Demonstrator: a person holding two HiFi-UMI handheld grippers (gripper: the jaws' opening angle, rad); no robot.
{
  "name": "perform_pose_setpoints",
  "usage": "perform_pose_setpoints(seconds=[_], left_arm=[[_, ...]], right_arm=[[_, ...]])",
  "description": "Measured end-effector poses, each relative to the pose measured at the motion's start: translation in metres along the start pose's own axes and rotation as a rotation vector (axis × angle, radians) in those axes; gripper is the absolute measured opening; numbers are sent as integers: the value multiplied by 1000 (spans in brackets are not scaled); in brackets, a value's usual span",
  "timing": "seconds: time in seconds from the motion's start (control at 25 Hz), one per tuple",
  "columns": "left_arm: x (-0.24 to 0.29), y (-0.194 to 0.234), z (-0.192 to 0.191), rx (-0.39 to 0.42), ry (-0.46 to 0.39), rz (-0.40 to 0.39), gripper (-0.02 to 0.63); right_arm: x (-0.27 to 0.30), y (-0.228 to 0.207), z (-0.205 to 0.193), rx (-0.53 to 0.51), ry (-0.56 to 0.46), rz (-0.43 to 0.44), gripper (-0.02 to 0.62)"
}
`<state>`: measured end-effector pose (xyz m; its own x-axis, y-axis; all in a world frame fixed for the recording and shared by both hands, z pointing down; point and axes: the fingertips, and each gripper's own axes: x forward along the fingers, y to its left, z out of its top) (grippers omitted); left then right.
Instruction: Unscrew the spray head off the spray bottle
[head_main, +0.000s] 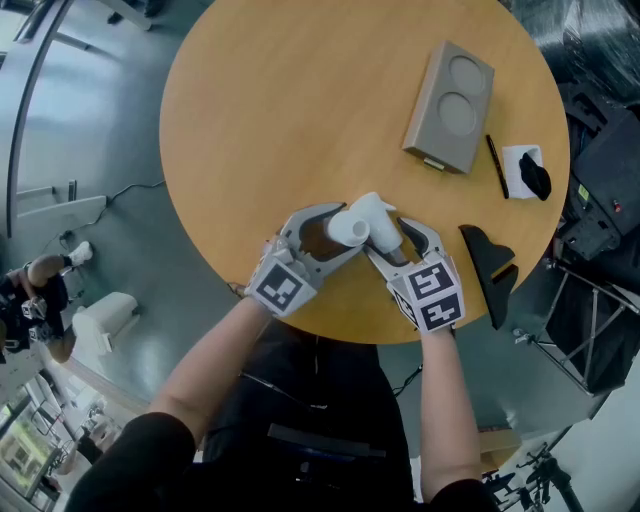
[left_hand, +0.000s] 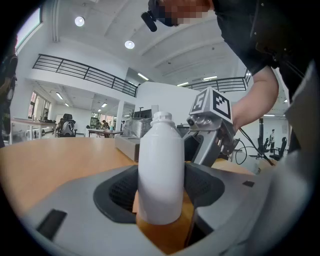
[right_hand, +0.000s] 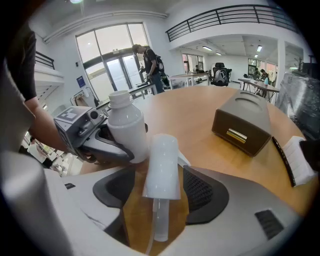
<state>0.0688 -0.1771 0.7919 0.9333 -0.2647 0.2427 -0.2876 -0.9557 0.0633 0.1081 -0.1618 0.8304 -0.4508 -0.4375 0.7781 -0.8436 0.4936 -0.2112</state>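
The white spray bottle (head_main: 347, 229) stands upright on the round wooden table (head_main: 280, 110), and its threaded neck (left_hand: 162, 118) is bare. My left gripper (head_main: 335, 232) is shut on the bottle's body (left_hand: 160, 170), a pad against each side. The white spray head (right_hand: 162, 167) is off the bottle, its thin dip tube (right_hand: 160, 222) trailing towards the camera. It sits between the jaws of my right gripper (right_hand: 161, 192), close to the right pad, with bare wood showing between it and the left pad. From above, the spray head (head_main: 378, 215) lies just right of the bottle.
A grey-brown box (head_main: 450, 105) with two round recesses lies at the far right of the table. Beside it are a black pen (head_main: 496, 165) and a white pad with a black object (head_main: 528, 172). A black bracket (head_main: 490, 268) sits at the right rim. Both grippers work near the table's front edge.
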Motion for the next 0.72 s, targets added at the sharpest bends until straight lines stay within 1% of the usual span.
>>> perform_pose_setpoints(seconds=[0.16,0.32,0.44,0.56,0.64,0.72], left_arm=[[-3,1,2,-2,-2,7,308],[-2,3,4,-11,-9,13,308],[-1,5,3,-6,0,13,308],[0,3,1,8,9,3,308],[1,0,1,19,10,-5,308],[2,-2,0,20,15,-9,308]], right_arm=[[-13,5,14,5,-42,11,310],[-16,9,20,-17,-51,27,310],[-19,20,29,-29,-86,84,310],[-26,33,46,7,-175,157,310],[-24,37,56,43,-220,172,310],[-18,40,61,66,-237,176,310]])
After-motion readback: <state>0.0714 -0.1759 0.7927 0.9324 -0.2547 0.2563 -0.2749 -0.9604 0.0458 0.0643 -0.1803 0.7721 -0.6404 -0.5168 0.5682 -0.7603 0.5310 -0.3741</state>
